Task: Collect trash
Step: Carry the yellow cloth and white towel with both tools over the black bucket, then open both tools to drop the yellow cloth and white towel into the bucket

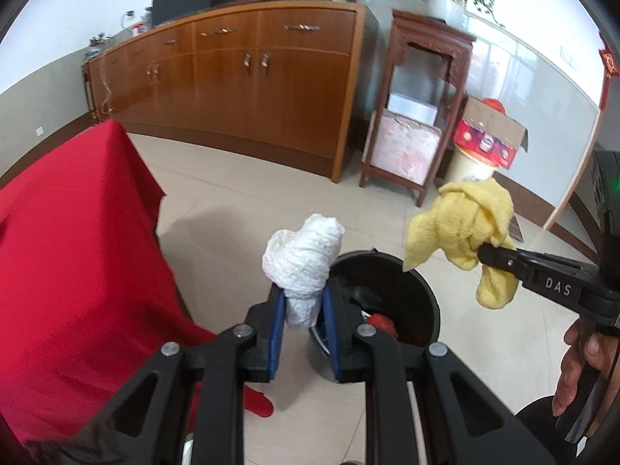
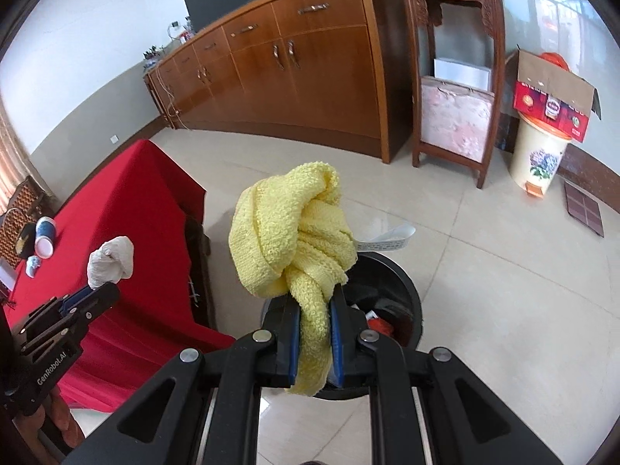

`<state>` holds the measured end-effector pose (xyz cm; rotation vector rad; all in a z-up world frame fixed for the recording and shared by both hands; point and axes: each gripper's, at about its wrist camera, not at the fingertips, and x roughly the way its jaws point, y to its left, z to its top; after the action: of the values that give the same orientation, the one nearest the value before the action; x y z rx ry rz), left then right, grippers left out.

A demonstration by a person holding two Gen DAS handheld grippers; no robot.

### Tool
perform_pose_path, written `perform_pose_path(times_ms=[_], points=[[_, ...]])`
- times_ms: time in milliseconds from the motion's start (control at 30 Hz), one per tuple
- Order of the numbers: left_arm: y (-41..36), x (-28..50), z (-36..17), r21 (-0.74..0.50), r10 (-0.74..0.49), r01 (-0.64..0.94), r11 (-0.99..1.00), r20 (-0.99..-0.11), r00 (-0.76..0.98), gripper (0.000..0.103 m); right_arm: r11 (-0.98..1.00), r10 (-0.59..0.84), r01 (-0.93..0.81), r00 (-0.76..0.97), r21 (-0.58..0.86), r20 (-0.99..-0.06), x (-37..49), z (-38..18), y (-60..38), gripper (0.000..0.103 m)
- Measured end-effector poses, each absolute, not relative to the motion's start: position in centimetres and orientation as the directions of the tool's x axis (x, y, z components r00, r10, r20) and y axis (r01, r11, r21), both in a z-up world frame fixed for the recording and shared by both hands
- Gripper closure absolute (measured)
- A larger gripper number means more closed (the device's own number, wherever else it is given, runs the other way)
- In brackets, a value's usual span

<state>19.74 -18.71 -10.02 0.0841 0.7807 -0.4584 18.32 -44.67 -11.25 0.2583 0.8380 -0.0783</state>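
The right gripper (image 2: pixel 314 329) pinches a knotted yellow towel (image 2: pixel 294 248) above the black bin (image 2: pixel 407 294) on the floor. At left, the left gripper (image 2: pixel 91 298) clamps a white wad (image 2: pixel 110 259) over the red tablecloth (image 2: pixel 147 209).
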Motion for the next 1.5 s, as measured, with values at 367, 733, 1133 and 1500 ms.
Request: perform_pose_path(times_ms=[367,733,1133,1500], points=[[-23.4,21.2,-13.8,-0.109,-0.382,0.481,0.87,-0.766,0.517,0.082,0.97,0.026,0.182,0.578,0.16,-0.816,19.9,-16.0,-48.1,0.089],[-27.1,23.6,-19.5,-0.206,-0.385,0.445,0.871,-0.85,0.359,0.082,0.989,0.036,0.116,0.442,0.097,-0.896,22.1,-23.6,-48.8,0.089],[-27.1,24.6,-24.5,-0.109,-0.231,0.356,0.928,-0.918,0.321,0.004,0.99,-0.077,0.139,0.355,-0.029,-0.932,23.6,-29.2,-50.1,0.01],[-24.8,23.0,-22.2,-0.05,-0.199,0.358,0.932,-0.898,0.393,0.0,0.97,-0.133,0.243,0.429,-0.028,-0.893,21.7,-26.5,-51.8,0.0]])
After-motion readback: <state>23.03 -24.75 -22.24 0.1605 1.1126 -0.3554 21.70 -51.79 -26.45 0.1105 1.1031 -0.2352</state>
